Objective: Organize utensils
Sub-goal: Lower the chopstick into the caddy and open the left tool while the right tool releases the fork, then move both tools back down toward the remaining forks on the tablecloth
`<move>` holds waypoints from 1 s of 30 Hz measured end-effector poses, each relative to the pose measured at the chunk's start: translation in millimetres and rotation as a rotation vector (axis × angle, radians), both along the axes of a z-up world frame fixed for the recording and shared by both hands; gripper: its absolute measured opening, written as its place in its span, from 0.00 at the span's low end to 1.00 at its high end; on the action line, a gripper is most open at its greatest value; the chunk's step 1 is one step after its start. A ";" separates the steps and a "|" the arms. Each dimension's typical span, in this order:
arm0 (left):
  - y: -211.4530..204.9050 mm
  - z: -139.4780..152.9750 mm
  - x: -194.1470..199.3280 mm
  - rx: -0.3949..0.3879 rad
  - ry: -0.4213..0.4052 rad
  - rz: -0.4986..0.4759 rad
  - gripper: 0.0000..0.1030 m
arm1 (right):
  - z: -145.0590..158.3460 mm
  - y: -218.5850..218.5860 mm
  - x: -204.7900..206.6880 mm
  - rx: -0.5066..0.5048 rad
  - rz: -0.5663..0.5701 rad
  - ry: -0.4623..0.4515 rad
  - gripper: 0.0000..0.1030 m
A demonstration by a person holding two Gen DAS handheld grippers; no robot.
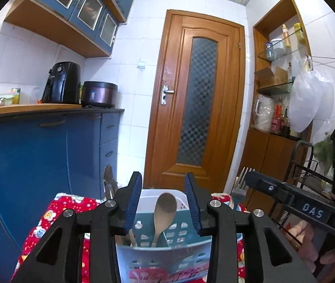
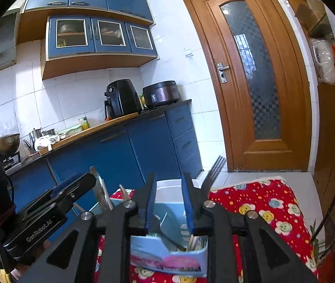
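A light blue perforated utensil holder stands on a red flowered cloth, right in front of both grippers. A wooden spoon stands upright in it, with other wooden handles beside it. My left gripper is open and empty, its jaws on either side of the spoon's bowl above the holder. My right gripper is open and empty above the holder. A fork stands beyond the right gripper's body. Metal utensil handles stick up at the holder's left.
Blue cabinets with a counter carry a black air fryer and a rice cooker. A wooden door is straight ahead. A black wire rack stands to the right. A white tub sits behind the holder.
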State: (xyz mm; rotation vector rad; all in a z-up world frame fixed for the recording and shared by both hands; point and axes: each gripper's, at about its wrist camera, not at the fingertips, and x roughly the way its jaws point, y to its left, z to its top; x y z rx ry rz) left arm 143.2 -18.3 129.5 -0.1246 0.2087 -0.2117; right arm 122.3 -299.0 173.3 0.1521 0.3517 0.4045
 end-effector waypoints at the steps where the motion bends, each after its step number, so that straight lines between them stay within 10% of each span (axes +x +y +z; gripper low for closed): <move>1: 0.0 0.8 -2.3 0.006 0.010 0.002 0.38 | 0.7 -0.8 -4.3 0.002 -0.001 0.007 0.25; 30: 18.6 -27.6 -76.9 -0.020 0.262 -0.029 0.41 | -37.3 -7.7 -88.6 -0.025 -0.021 0.237 0.35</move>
